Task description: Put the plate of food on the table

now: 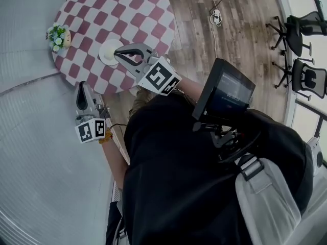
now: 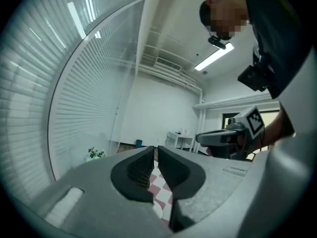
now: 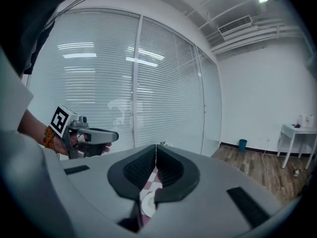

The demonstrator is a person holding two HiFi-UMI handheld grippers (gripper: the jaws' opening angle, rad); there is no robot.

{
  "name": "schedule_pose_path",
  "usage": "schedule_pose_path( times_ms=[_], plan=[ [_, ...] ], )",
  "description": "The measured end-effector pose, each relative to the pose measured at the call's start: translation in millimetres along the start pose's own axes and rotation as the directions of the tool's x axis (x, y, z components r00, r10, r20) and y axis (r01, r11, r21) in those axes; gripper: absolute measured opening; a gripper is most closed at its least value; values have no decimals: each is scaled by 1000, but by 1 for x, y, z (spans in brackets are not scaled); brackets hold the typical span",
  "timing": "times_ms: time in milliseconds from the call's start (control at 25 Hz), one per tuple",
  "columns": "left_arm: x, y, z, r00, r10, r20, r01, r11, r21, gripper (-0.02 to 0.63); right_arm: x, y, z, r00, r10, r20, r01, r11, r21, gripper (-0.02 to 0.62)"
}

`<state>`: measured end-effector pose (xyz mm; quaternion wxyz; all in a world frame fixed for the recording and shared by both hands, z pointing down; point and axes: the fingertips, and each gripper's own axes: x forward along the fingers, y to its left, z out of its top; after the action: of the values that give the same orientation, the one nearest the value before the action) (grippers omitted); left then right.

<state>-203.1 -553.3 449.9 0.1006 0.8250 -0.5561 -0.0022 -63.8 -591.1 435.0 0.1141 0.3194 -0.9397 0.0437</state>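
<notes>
A white plate (image 1: 109, 52) lies on the round table with a red-and-white checked cloth (image 1: 143, 14); whether food is on it cannot be made out. My right gripper (image 1: 119, 54) hovers over the plate's right edge, jaws shut and empty. In the right gripper view (image 3: 156, 148) the plate (image 3: 147, 203) shows below the closed jaws. My left gripper (image 1: 82, 87) hangs off the table's near-left edge, shut on nothing. In the left gripper view (image 2: 155, 150) its jaws point over the checked cloth (image 2: 159, 183), with the right gripper (image 2: 222, 137) at the right.
A small pot of flowers (image 1: 59, 37) stands at the table's left side. Blinds on a glass wall (image 1: 25, 14) run along the left. Office chairs (image 1: 301, 34) and a power strip with cables (image 1: 216, 17) sit on the wooden floor to the right.
</notes>
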Motion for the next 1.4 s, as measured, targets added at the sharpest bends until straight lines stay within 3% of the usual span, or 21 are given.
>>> schedule_pose_path(
  times_ms=[200, 400, 560, 840, 1040, 1400],
  plan=[
    [-5, -20, 0, 993, -112, -32, 114, 989, 91, 28, 11, 21, 4, 999, 34, 10, -34, 999, -11, 11],
    [-8, -23, -16, 988, -139, -63, 145, 984, 107, 15, 11, 36, -21, 998, 64, -13, -64, 997, -49, 11],
    [-5, -19, -47, 978, -152, -146, 171, 978, 124, 15, 14, 40, -52, 994, 73, -78, -76, 996, -40, 11],
    [-3, -16, -124, 920, -169, -355, 208, 975, 75, 15, 18, 39, -106, 986, 53, -157, -59, 998, -29, 11],
    [-5, -15, -150, 900, -175, -399, 192, 981, 4, 15, 22, 41, -137, 974, 65, -217, -68, 998, -5, 11],
    [-23, 0, -197, 856, -150, -495, 160, 987, -22, 15, 27, 52, -166, 951, 87, -296, -93, 996, -3, 9]
  ],
)
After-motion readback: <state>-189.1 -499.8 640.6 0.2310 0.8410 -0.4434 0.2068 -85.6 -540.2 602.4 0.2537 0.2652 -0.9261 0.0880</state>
